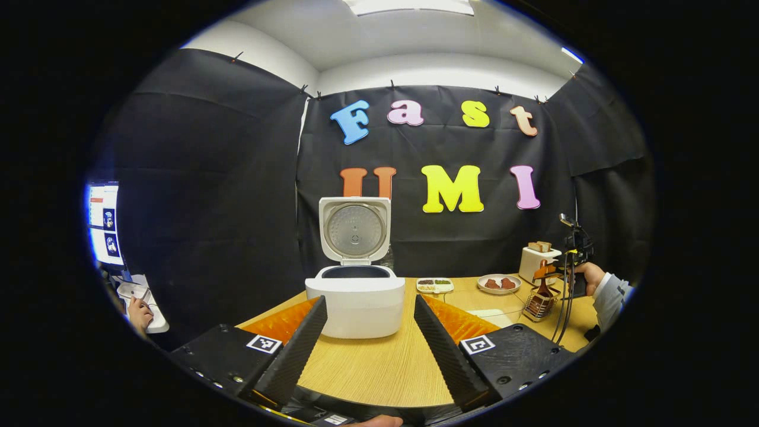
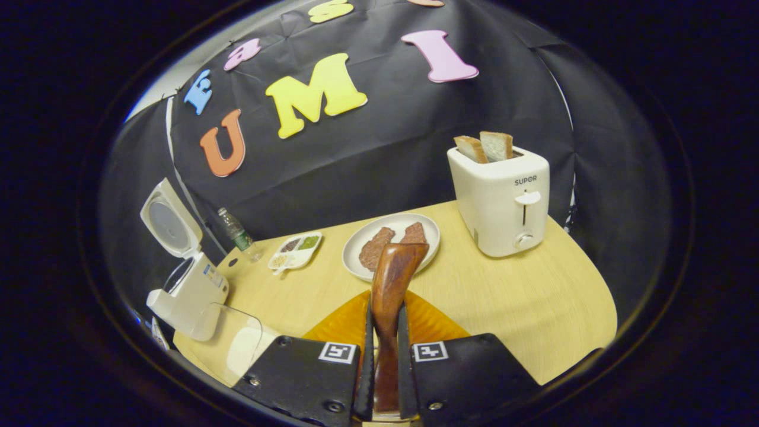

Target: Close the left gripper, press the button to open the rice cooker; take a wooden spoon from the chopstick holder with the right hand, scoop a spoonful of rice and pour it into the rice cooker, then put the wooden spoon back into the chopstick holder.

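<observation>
Glossy wooden spoon (image 2: 388, 284), matt wood-grain table (image 2: 510, 308)

Wooden table (image 1: 379, 367) bearing rice cooker (image 1: 354, 299), toaster (image 2: 501, 198)

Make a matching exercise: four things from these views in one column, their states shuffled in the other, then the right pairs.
Things:
1. rice cooker
2. wooden spoon
3. toaster
4. left gripper

States:
A. fingers spread apart, holding nothing
B. lid standing open
C. clamped between the right gripper's fingers
D. two bread slices sticking out of the top

Pairs: 1-B, 2-C, 3-D, 4-A
</observation>
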Action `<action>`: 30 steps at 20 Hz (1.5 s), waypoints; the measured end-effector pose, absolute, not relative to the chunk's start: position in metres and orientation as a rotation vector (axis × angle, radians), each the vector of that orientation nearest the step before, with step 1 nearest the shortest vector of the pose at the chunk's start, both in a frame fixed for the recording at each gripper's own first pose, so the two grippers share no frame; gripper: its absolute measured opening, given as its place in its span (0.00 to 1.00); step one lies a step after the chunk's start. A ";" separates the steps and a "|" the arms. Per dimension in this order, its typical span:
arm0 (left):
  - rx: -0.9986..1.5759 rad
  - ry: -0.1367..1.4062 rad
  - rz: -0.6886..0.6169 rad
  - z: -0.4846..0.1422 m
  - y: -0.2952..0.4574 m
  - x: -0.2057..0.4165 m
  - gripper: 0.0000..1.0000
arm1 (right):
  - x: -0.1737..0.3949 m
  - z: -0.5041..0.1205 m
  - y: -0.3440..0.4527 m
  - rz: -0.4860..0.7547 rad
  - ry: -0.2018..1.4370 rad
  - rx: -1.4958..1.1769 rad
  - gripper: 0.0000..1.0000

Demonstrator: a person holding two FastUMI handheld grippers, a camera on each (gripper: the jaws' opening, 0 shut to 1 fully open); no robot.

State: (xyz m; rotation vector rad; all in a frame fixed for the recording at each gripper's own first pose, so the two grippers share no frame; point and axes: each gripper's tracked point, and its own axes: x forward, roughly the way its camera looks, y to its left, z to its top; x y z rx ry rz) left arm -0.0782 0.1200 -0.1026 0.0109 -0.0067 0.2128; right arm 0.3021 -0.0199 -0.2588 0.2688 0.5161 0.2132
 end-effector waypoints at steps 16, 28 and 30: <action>-0.002 -0.018 0.147 -0.104 0.110 -0.088 0.94 | 0.230 -0.125 0.011 0.142 0.143 0.146 0.16; 0.013 -0.020 0.155 -0.103 0.112 -0.095 0.94 | 0.210 -0.131 0.166 0.222 0.060 -0.007 0.16; 0.034 -0.024 0.174 -0.102 0.118 -0.099 0.94 | 0.211 -0.146 0.184 0.220 0.068 -0.027 0.16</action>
